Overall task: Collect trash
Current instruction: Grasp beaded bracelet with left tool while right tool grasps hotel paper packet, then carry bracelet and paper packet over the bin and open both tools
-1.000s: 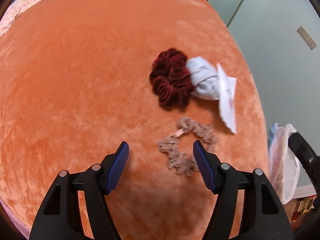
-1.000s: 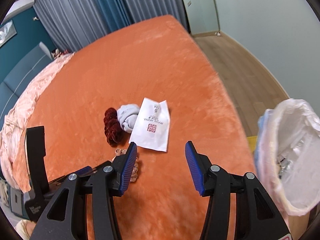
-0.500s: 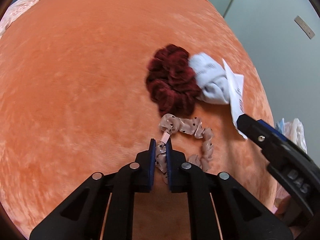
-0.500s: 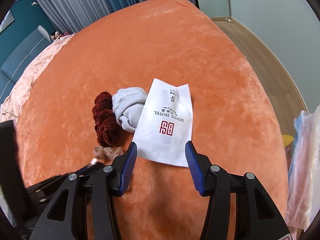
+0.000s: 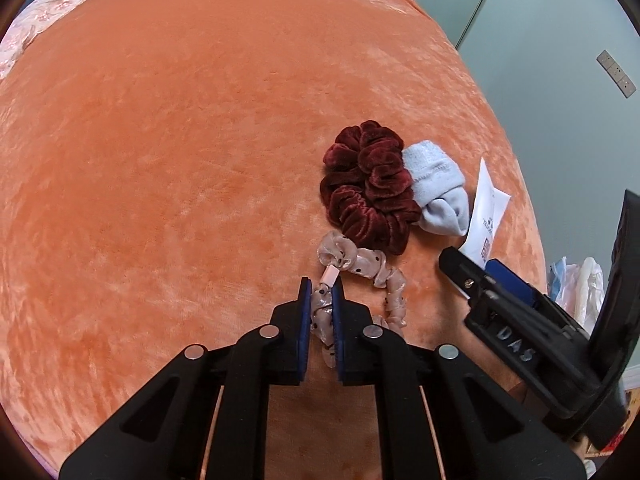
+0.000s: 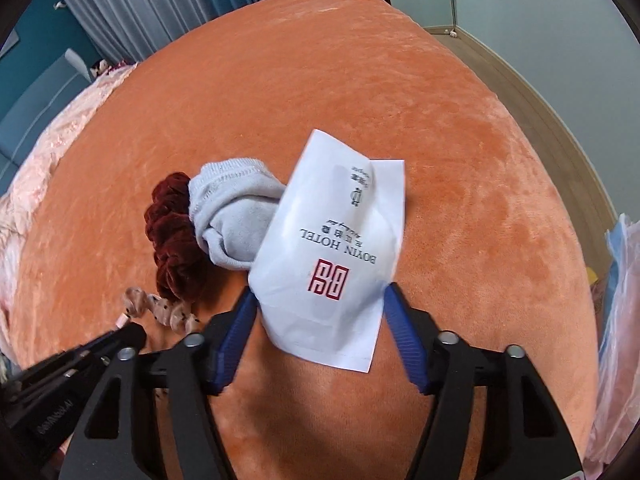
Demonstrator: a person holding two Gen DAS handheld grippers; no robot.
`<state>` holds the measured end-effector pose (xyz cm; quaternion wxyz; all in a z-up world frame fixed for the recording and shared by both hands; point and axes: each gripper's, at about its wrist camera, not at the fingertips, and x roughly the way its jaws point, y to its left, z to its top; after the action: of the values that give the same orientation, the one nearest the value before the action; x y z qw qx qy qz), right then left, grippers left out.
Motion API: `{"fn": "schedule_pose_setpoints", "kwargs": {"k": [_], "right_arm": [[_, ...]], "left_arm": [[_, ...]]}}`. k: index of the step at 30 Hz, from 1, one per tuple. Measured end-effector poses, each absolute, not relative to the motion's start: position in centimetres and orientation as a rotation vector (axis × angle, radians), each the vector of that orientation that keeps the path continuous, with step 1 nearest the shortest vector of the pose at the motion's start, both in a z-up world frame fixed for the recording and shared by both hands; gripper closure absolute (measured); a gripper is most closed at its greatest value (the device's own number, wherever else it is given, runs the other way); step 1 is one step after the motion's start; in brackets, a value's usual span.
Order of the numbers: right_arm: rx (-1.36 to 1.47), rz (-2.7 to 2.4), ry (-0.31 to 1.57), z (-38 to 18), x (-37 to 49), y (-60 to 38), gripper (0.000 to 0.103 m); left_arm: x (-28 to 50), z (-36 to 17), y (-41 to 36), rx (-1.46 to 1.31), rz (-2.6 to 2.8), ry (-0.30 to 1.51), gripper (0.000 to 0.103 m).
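Left gripper [image 5: 321, 312]: clenched on the near loop of one beige dotted sheer fabric scrunchie [image 5: 362, 268], which is laid on the orange plush bedspread [image 5: 180, 160]; its jaws were closing within the last second.
Right gripper [image 6: 320, 330]: released, jaws set astride the near end of one flat white paper hotel sachet [image 6: 332, 256]; the pads are not seen pressing.
Handling, sachet: judged light, thin and slippery; best pinched at the near short edge.
Handling, scrunchie: judged soft, light and stretchy; any loop is taken easily.
Further items: one dark red velvet scrunchie [image 5: 368, 188], touching one rolled pale grey sock [image 5: 438, 196], on which the sachet is leaned.
Far edge: one crumpled translucent plastic bag [image 6: 618, 320] is seen beside the bed, judged the trash receptacle.
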<state>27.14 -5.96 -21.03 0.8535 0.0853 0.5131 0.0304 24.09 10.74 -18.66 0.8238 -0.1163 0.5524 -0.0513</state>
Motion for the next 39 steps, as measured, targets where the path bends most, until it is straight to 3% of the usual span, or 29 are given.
{"fn": "schedule_pose_setpoints", "kwargs": {"k": [5,6,20,39], "right_arm": [[0.213,0.041,1.088,-21.0,26.3,-8.1,0.094],[0.243,0.04,1.091,-20.9,26.1,-8.9,0.097],[0.357,0.016,0.927,-12.9,19.8,-15.3,0.097],[0.462,-0.152,0.66,-2.6,9.7,-28.3,0.096]], "left_arm": [[23.6,-18.0,9.9,-0.236,-0.125,1.166,0.094],[23.5,-17.7,9.6,-0.232,-0.128,1.164,0.094],[20.6,-11.0,2.7,-0.157,-0.269,1.052,0.094],[15.7,-0.5,-12.5,0.009,-0.546,0.851,0.093]]}}
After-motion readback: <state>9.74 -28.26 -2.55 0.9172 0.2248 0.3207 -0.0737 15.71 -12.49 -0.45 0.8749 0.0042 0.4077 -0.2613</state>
